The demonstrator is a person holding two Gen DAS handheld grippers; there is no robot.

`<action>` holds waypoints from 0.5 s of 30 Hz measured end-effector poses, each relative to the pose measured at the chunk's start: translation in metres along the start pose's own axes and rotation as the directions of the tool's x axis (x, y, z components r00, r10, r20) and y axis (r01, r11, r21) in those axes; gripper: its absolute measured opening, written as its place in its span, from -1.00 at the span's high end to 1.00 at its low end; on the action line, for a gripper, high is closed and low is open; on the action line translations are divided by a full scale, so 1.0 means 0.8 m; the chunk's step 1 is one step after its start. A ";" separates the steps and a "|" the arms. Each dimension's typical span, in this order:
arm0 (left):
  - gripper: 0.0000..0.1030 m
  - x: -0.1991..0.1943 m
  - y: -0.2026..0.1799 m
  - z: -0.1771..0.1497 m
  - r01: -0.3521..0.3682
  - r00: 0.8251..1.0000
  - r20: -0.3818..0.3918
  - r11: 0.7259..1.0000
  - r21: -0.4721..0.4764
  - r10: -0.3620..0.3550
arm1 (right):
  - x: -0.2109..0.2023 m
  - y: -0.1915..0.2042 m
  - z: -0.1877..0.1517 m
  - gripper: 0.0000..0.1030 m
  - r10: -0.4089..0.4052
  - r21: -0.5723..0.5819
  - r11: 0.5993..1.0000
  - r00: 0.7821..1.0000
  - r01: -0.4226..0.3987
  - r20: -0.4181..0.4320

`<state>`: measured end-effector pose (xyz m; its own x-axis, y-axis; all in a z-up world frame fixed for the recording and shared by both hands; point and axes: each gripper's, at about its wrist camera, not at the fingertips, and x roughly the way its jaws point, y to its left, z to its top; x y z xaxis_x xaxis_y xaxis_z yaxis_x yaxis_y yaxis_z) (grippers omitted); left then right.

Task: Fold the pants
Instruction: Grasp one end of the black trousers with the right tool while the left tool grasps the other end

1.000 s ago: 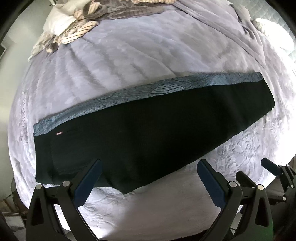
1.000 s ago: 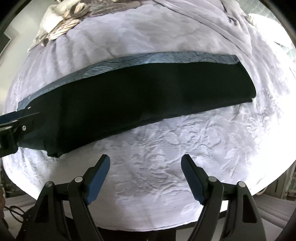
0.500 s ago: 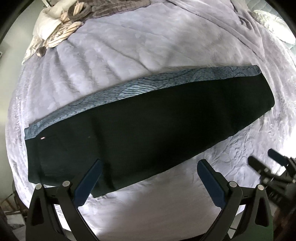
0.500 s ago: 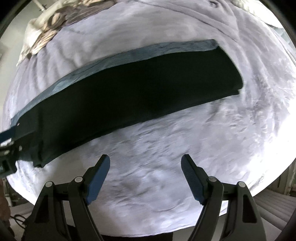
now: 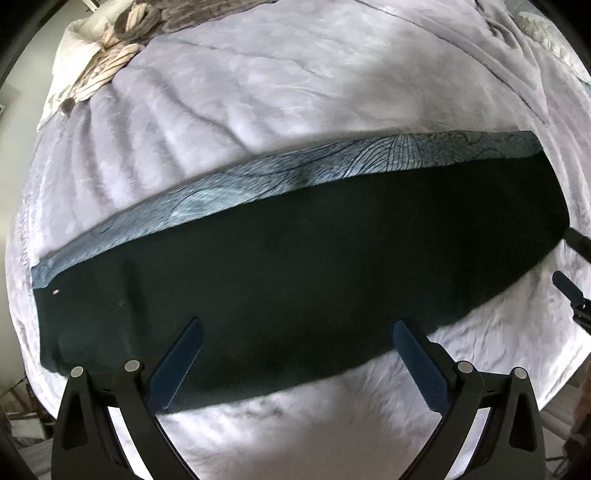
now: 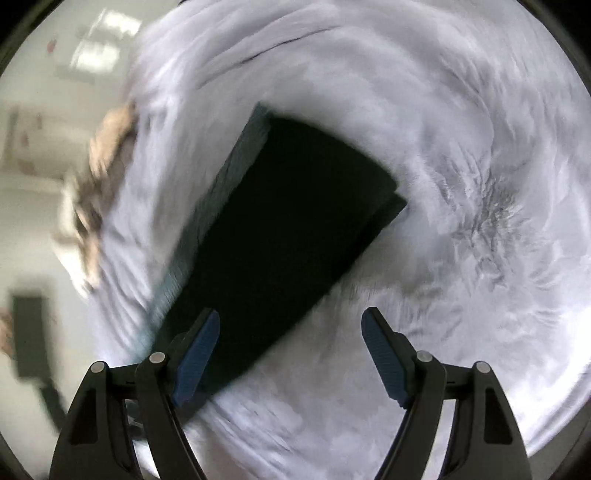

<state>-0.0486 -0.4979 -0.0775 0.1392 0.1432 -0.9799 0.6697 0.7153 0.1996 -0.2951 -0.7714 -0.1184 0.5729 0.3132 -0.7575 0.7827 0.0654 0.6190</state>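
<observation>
Dark pants [image 5: 295, 280] lie flat in a long band across the pale lilac bedspread [image 5: 280, 92], folded lengthwise, with a blue patterned strip [image 5: 258, 184] along the far edge. My left gripper [image 5: 295, 363] hangs open above the near edge of the pants, nothing between its blue pads. In the blurred right wrist view the same pants [image 6: 280, 229] run diagonally, their leg end pointing up and right. My right gripper [image 6: 291, 356] stands open over the near edge of that leg end. Its dark fingertips [image 5: 570, 288] show at the right edge of the left wrist view.
A heap of striped and white laundry [image 5: 110, 51] sits at the far left corner of the bed. A grey blanket fold [image 5: 498, 33] crosses the far right. The bedspread's front edge [image 5: 295, 435] drops off just below the left gripper.
Both grippers have sunk closer to the bed. The right one has rolled strongly and swung toward the leg end, so the pants now run diagonally in its view. The pants lie unmoved.
</observation>
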 end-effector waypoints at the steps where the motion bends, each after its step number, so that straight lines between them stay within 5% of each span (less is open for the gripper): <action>1: -1.00 0.005 -0.004 0.004 -0.001 1.000 0.004 1.000 -0.001 0.001 | 0.003 -0.010 0.005 -0.59 0.044 0.037 0.998 0.999 -0.044 0.008; 6: -1.00 0.043 -0.022 0.018 -0.018 1.000 0.009 1.000 -0.007 0.018 | 0.026 -0.036 0.019 -0.59 0.172 0.115 0.979 0.985 -0.170 0.000; 15: -1.00 0.064 -0.018 0.013 0.003 1.000 0.028 0.999 -0.032 -0.002 | 0.042 -0.025 0.033 -0.60 0.323 0.069 0.944 0.946 -0.322 -0.012</action>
<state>-0.0439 -0.5082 -0.1303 0.1583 0.1222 -0.9798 0.6463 0.7374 0.1964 -0.2855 -0.7870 -0.1618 0.7921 0.3288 -0.5142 0.5717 -0.1046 0.8138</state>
